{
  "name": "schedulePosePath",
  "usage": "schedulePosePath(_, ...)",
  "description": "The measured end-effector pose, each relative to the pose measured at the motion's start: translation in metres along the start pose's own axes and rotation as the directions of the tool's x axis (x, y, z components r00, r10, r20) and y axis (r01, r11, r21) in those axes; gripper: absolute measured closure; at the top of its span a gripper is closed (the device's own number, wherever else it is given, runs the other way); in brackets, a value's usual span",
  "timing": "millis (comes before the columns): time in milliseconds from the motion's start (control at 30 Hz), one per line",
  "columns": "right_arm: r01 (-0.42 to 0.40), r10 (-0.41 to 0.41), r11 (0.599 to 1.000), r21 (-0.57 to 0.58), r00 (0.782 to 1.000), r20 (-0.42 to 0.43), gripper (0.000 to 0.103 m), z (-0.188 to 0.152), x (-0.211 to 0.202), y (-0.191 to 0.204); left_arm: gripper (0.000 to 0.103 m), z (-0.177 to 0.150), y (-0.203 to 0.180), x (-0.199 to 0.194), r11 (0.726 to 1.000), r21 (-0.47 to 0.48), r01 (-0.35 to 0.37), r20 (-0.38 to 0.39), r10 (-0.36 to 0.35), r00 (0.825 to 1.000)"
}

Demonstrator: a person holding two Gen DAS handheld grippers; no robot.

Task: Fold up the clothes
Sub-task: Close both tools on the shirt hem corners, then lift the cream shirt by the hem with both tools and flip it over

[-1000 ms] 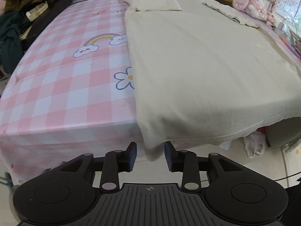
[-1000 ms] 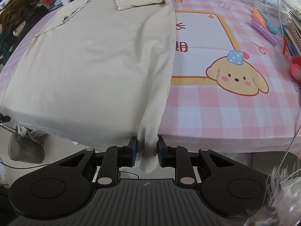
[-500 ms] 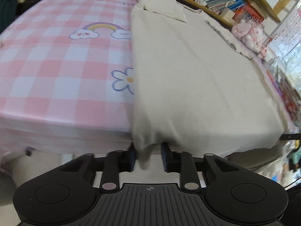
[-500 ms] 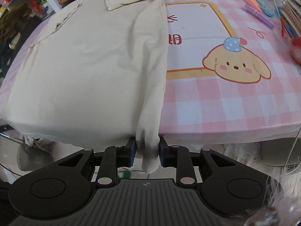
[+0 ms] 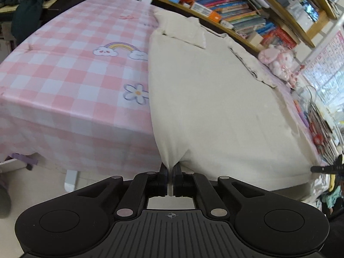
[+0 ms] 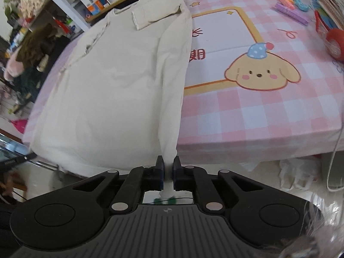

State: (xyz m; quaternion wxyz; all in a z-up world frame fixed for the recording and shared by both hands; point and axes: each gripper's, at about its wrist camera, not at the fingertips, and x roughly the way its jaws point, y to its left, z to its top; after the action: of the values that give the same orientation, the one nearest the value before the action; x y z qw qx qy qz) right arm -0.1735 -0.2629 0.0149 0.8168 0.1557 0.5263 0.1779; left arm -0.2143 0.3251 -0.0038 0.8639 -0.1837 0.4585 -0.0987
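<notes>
A cream long-sleeved garment (image 5: 204, 99) lies flat on the pink checked table, collar far from me, both sleeves folded in at the top. Its hem hangs over the near edge. My left gripper (image 5: 170, 172) is shut on the hem's left corner, and the cloth rises taut from between the jaws. In the right wrist view the same garment (image 6: 116, 86) spreads to the left. There my right gripper (image 6: 168, 165) is shut on the hem's right corner, with a white tip of fabric poking out below the pads.
The pink checked tablecloth (image 5: 71, 79) carries a rainbow and a flower print; on the right side is a puppy print (image 6: 260, 73). Pens (image 6: 294, 10) and a red roll (image 6: 335, 40) lie at the right edge. Bookshelves (image 5: 236, 8) stand behind, and pink plush toys (image 5: 277, 64) sit nearby.
Both grippers closed onto the hem corners and lifted them a little. The left one had stood open around the corner; it also rolled, so the table now looks tilted.
</notes>
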Motion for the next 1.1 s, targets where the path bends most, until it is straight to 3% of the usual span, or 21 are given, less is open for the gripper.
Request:
schedulePosePath(233, -0.034, 0.035, 0.999, 0.020, 0.998, -0.051, 0.096, -0.021, -0.022, -0.020, 0.101, -0.036, -0.017, -0.009, 1.000, 0.001, 0.002, -0.083, -0.002, 0.997)
schedulePosePath(367, -0.030, 0.028, 0.999, -0.018, 0.991, -0.127, 0.096, -0.042, -0.023, -0.025, 0.101, -0.060, -0.019, -0.012, 1.000, -0.027, 0.000, -0.170, -0.004, 0.985)
schedulePosePath(433, -0.043, 0.039, 0.999, -0.016, 0.986, -0.160, 0.096, -0.051, -0.022, -0.028, 0.101, -0.067, -0.018, -0.016, 0.998, -0.055, 0.013, -0.177, -0.022, 0.984)
schedulePosePath(533, -0.129, 0.136, 0.990, 0.057, 0.982, -0.134, 0.096, -0.050, -0.031, -0.032, 0.101, -0.057, -0.022, -0.031, 0.991, -0.107, 0.085, -0.089, -0.094, 0.992)
schedulePosePath(633, -0.283, 0.283, 0.949, 0.141, 0.959, 0.020, 0.096, -0.025, -0.048, -0.032, 0.101, -0.030, -0.023, -0.044, 0.972, -0.160, 0.173, 0.079, -0.162, 0.984)
schedulePosePath(767, -0.395, 0.349, 0.899, 0.189, 0.907, 0.237, 0.096, 0.027, -0.053, -0.033, 0.101, 0.020, -0.030, -0.047, 0.953, -0.165, 0.254, 0.263, -0.206, 0.943)
schedulePosePath(900, -0.459, 0.352, 0.863, 0.214, 0.847, 0.398, 0.096, 0.086, -0.043, -0.035, 0.101, 0.072, -0.029, -0.037, 0.914, -0.207, 0.350, 0.450, -0.229, 0.863)
schedulePosePath(1000, -0.501, 0.341, 0.827, 0.254, 0.807, 0.482, 0.096, 0.123, -0.035, -0.042, 0.101, 0.110, -0.022, -0.020, 0.865, -0.259, 0.430, 0.558, -0.229, 0.798)
schedulePosePath(1100, -0.517, 0.319, 0.810, 0.278, 0.785, 0.530, 0.096, 0.166, -0.018, -0.033, 0.101, 0.146, -0.026, 0.005, 0.832, -0.276, 0.481, 0.604, -0.239, 0.760)
